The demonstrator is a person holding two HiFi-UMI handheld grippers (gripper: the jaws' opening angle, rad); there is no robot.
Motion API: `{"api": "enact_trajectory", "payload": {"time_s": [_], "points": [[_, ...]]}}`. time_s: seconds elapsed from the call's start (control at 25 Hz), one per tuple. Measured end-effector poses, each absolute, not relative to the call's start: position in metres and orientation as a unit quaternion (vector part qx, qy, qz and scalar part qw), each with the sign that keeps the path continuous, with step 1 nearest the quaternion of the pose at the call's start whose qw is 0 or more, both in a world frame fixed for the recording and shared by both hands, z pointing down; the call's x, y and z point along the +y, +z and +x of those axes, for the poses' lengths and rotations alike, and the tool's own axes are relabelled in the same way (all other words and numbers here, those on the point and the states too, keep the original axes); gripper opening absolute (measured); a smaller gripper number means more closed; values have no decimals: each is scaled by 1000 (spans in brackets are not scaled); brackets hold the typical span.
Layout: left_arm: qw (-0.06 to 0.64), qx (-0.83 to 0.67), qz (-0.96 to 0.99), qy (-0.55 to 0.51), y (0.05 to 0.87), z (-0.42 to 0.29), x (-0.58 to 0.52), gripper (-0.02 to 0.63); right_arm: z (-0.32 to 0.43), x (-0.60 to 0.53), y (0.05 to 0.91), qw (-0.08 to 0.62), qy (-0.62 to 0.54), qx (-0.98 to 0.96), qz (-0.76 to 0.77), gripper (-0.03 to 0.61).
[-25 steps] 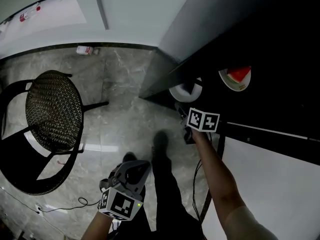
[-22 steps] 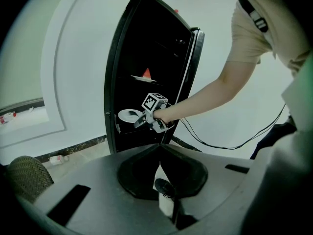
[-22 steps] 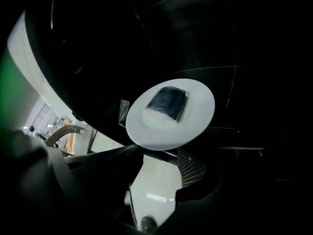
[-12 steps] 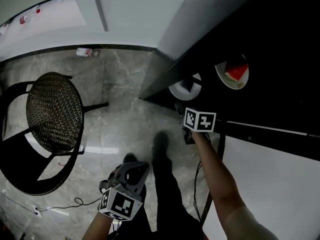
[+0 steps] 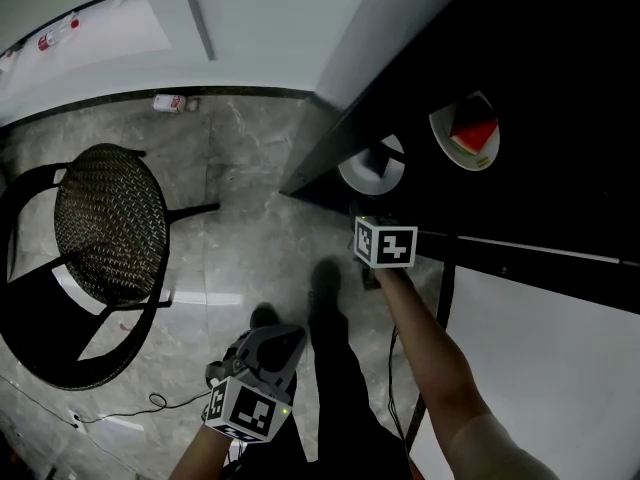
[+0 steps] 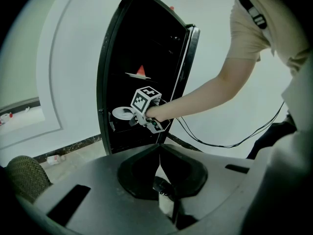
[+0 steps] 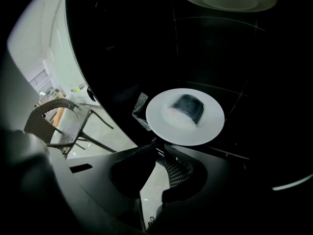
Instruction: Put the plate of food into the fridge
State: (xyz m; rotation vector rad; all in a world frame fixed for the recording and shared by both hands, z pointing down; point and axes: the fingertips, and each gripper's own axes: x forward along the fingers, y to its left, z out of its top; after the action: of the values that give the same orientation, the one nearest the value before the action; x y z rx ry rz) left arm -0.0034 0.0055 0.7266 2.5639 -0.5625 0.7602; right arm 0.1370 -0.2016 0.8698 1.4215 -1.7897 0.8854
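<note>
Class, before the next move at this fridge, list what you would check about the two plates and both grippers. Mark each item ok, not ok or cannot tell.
1. Fridge open: ok.
2. Plate with the dark food lies level inside the fridge: ok.
3. Right gripper grip: its jaws have just been closing, with the tips at that plate's near rim. Whether they pinch it: cannot tell.
4. Watermelon plate on the shelf above, clear of the right gripper: ok.
5. Left gripper shut, empty, low and away from the fridge: ok.
</note>
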Motion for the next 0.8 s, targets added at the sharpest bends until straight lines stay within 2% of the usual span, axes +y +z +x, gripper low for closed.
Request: {"api": "enact_trajectory", "payload": {"time_s": [0.8], "points": [[213,-213,915,270,731,-25,7,10,126,-218,859,370,288,-711,524,43]]}}
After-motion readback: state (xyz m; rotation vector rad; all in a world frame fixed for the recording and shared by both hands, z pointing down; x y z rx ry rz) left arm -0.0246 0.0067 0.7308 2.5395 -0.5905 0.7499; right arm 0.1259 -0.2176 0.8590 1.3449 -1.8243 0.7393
